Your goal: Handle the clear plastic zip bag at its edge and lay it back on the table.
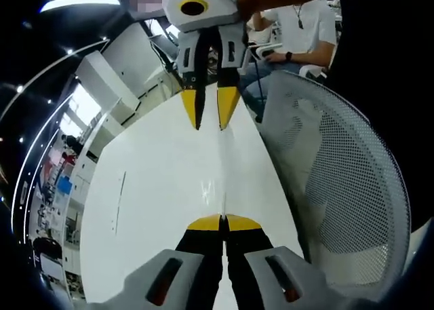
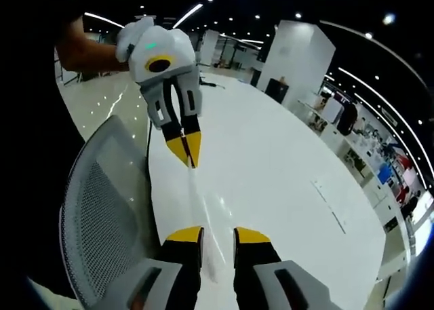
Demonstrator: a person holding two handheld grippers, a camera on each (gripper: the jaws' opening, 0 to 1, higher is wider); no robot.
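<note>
Pinching the clear zip bag (image 1: 223, 188) edge above the table (image 1: 156, 188), left gripper (image 1: 223, 222) shuts; right gripper (image 2: 218, 234) stands apart.

White table (image 1: 156, 208), glossy, long and narrow, with ceiling lights reflected in its surface. A thin dark seam line (image 1: 119, 201) runs along part of the top. In the right gripper view, the same line (image 2: 330, 203) lies toward the far edge.
</note>
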